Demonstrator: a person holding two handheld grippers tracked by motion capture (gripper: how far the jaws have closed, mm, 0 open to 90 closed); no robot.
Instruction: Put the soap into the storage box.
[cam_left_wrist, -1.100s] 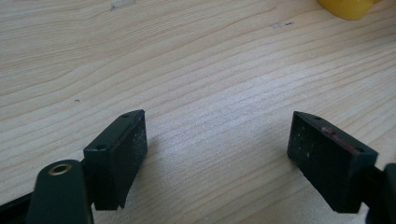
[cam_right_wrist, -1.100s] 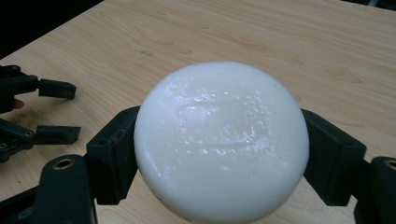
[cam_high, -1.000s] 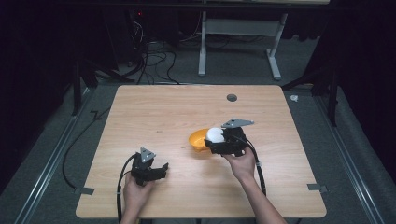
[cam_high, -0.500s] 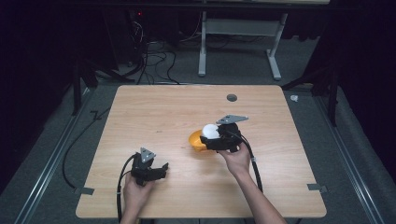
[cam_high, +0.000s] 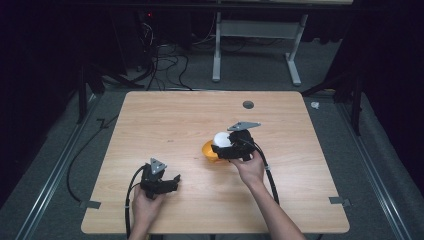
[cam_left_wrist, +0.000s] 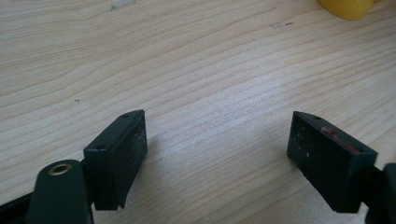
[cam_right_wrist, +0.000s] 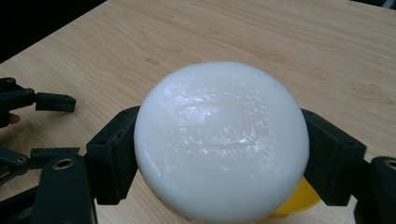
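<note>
A light wooden table (cam_high: 165, 125) with dark floor around it, seen from above. Near the table's front-left corner, a person's left hand (cam_high: 142, 207) holds the left gripper (cam_high: 170, 181) low over the wood, a black cable trailing back from it toward the front edge. In the left gripper view its two black jaws stand wide apart with nothing but bare wood grain between them — it holds nothing.

Moving right, near the middle of the table, sits a small yellow bowl (cam_high: 209, 150); only its left part is visible from above, the rest covered by the gripper above it. What the bowl holds, if anything, cannot be told. In the left gripper view, the bowl (cam_left_wrist: 348, 7) shows at the top right edge.

Directly above the bowl, the right hand (cam_high: 250, 167) holds the right gripper (cam_high: 218, 146), its grey three-cornered plate on top. Its jaws are closed against the two sides of a round white object (cam_high: 222, 139) — smooth, waxy, with a faint raised rectangle on its face in the right gripper view (cam_right_wrist: 222, 140). There, a sliver of yellow bowl (cam_right_wrist: 299, 198) peeks from beneath the white object, at lower right.
</note>
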